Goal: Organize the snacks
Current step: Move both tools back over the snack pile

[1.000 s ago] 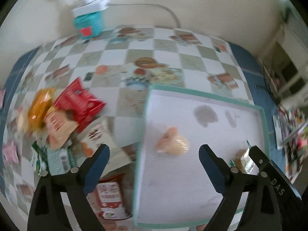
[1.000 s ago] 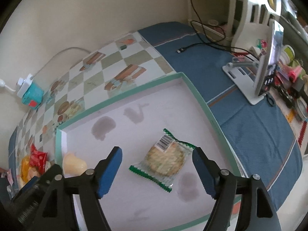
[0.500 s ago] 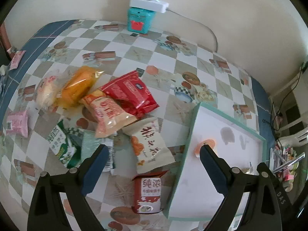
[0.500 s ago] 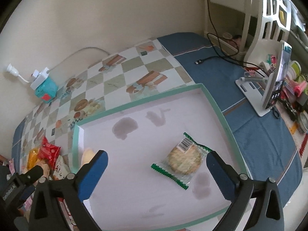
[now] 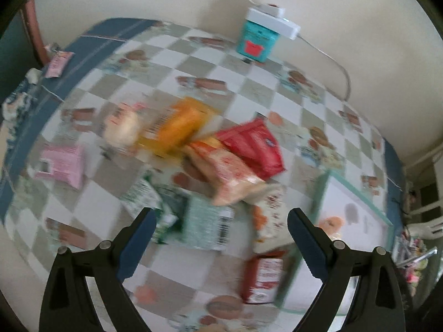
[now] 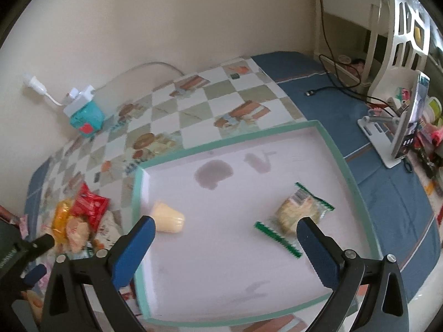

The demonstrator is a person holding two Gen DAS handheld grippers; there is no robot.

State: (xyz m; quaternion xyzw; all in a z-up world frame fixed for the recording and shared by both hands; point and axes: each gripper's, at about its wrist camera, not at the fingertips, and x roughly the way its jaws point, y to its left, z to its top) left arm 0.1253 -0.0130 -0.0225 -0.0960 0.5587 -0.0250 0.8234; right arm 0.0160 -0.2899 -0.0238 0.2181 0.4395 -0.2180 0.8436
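My left gripper [image 5: 221, 221] is open and empty above a pile of snack packets: a red bag [image 5: 253, 145], an orange bag [image 5: 180, 124], a peach bag [image 5: 227, 175], a pale green packet [image 5: 206, 221], a pink packet [image 5: 62, 164] and a red carton [image 5: 263, 279]. My right gripper [image 6: 225, 229] is open and empty over the white tray with a teal rim [image 6: 336, 152]. In the tray lie a cream jelly cup [image 6: 167, 217] and a green-edged cookie packet [image 6: 297, 213]. The snack pile [image 6: 79, 218] also shows left of the tray.
A teal box with a white power adapter [image 5: 259, 40] stands at the wall on the checkered tablecloth [image 5: 193, 63]. A phone on a white stand [image 6: 407, 130], cables and clutter sit right of the tray on the blue cloth. The tray's edge [image 5: 357, 185] shows at right.
My left gripper has swung left from over the tray to over the snack pile. My right gripper has shifted back and left over the tray. Both stayed open.
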